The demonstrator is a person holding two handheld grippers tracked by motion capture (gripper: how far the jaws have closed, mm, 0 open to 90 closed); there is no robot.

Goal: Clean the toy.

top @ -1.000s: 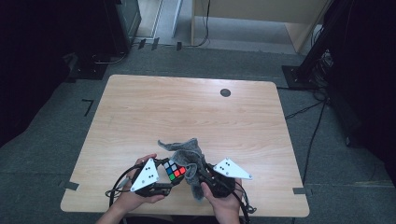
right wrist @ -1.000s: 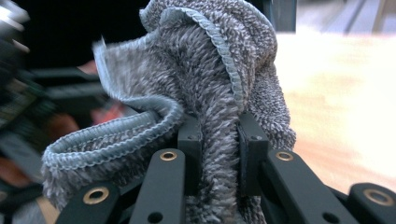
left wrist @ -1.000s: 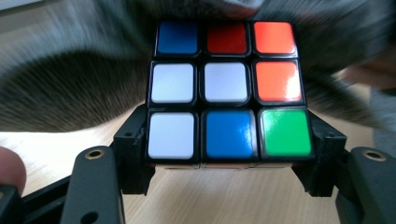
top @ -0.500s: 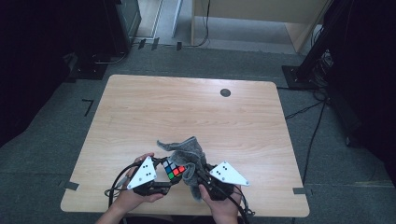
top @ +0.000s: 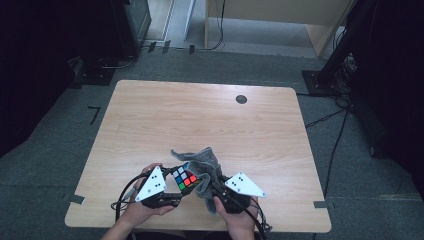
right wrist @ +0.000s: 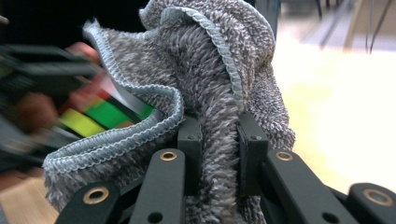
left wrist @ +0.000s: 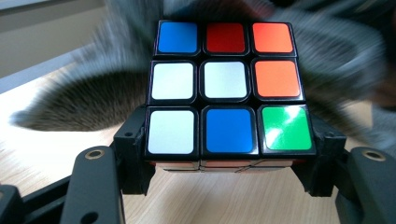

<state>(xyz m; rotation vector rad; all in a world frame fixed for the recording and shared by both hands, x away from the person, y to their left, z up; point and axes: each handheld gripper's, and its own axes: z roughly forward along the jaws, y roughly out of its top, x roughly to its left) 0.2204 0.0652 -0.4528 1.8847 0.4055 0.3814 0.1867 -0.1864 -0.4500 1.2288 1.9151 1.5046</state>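
Note:
A scrambled colour puzzle cube (top: 184, 179) (left wrist: 227, 88) sits clamped between the jaws of my left gripper (top: 176, 192) (left wrist: 229, 154), held just above the table near its front edge. A grey fluffy cloth (top: 205, 166) (right wrist: 205, 93) is bunched against the cube's right and far sides. My right gripper (top: 212, 192) (right wrist: 219, 149) is shut on a fold of that cloth. In the right gripper view the cube (right wrist: 100, 114) shows blurred behind the cloth's hemmed edge. The left gripper view has the cloth (left wrist: 88, 93) blurred behind the cube.
The light wooden table (top: 200, 120) stretches away from both hands, with a small dark round grommet (top: 241, 99) near its far edge. Cables trail off the front edge. Dark equipment and a cabinet stand on the floor beyond.
The right gripper and the cloth have shifted slightly left, closer against the cube. The left gripper and cube stay in place.

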